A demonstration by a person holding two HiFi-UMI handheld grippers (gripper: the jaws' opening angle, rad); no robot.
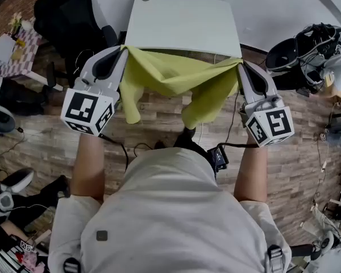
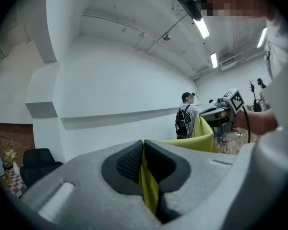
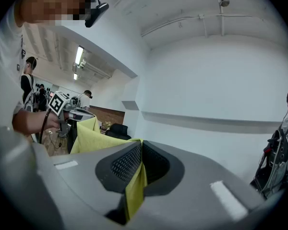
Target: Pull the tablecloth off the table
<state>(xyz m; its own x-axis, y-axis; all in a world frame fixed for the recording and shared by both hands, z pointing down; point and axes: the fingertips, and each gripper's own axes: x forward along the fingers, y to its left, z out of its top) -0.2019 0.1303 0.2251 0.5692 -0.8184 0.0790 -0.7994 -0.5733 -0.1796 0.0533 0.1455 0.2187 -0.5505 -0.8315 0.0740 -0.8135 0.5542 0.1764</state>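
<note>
Head view: left claw (image 1: 123, 50) and right claw (image 1: 240, 63) each hold a corner of the yellow-green tablecloth (image 1: 170, 75), mid-frame, just below the white tabletop (image 1: 182, 21). The cloth sags between them, with two folds hanging over the wood floor (image 1: 159, 127). The tabletop surface shows bare white. The cloth's upper edge meets the tabletop's near edge in the picture; can't tell if they touch. Only this view shows the tabletop and the full span of the cloth. Marker cube (image 1: 88, 111) on the left claw faces up at the camera, same on the right. Black chair (image 1: 68, 10) upper left.

Left gripper view: settles the grip. The jaws are clamped together on a thin strip of cloth running down between the dark pads (image 2: 129, 162). The cloth runs off right of centre to the right claw, small at mid-right. Extras here: a person with a backpack (image 2: 185, 120) by the white wall, ceiling lights (image 2: 201, 28) at top.

Right gripper view: mirror case. The jaws are squeezed on a yellow fold at frame centre. The left claw sits at mid-left, cloth draped below it, black chair just beyond.
</note>
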